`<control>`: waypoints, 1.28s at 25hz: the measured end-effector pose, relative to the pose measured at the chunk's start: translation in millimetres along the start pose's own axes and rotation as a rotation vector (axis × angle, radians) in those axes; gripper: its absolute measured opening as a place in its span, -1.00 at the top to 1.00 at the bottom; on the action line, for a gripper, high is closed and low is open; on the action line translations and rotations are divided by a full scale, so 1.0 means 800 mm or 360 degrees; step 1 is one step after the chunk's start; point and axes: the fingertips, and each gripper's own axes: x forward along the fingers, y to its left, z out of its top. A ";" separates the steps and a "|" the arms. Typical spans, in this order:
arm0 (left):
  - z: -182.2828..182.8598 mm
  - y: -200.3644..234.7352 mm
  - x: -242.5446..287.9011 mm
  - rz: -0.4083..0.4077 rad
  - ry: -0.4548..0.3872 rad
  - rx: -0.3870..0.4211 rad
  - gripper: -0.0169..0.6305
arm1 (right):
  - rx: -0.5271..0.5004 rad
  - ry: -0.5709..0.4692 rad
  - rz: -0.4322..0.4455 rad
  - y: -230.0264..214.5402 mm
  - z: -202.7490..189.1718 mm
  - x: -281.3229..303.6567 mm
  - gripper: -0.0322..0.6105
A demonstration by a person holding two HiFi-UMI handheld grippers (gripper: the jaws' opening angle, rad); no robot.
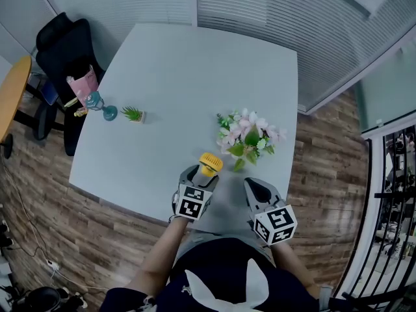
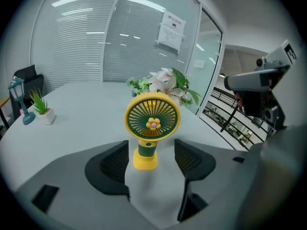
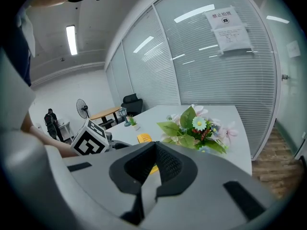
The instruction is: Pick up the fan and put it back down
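A small yellow fan (image 1: 210, 164) with a green grille and a flower hub stands upright on the pale table (image 1: 188, 70) near its front edge. In the left gripper view the fan (image 2: 151, 128) rises just beyond my jaws, its base level with the fingertips. My left gripper (image 1: 201, 176) is open, its jaws apart on either side of the fan's base without touching it. My right gripper (image 1: 255, 188) hovers to the right of the fan with jaws shut on nothing; in its own view the right gripper (image 3: 154, 152) has its pads together, and part of the fan (image 3: 144, 138) shows behind them.
A bunch of artificial flowers (image 1: 248, 135) lies right of the fan. At the table's left edge stand a small potted plant (image 1: 134, 114), a teal lantern figure (image 1: 99, 104) and a pink item (image 1: 83, 83). A black chair (image 1: 65, 44) sits beyond that edge. Glass partitions close off the back.
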 end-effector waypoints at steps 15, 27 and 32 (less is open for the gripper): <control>-0.014 0.006 0.040 0.0002 0.0023 0.0014 0.05 | 0.0042 0.0050 -0.0022 -0.011 -0.009 0.014 0.88; -0.012 0.006 0.058 0.0008 0.0015 0.0002 0.06 | 0.0063 0.0069 -0.0034 -0.017 -0.011 0.021 0.88; -0.011 0.006 0.060 0.0016 0.0000 -0.0004 0.17 | 0.0068 0.0070 -0.0030 -0.017 -0.011 0.024 0.88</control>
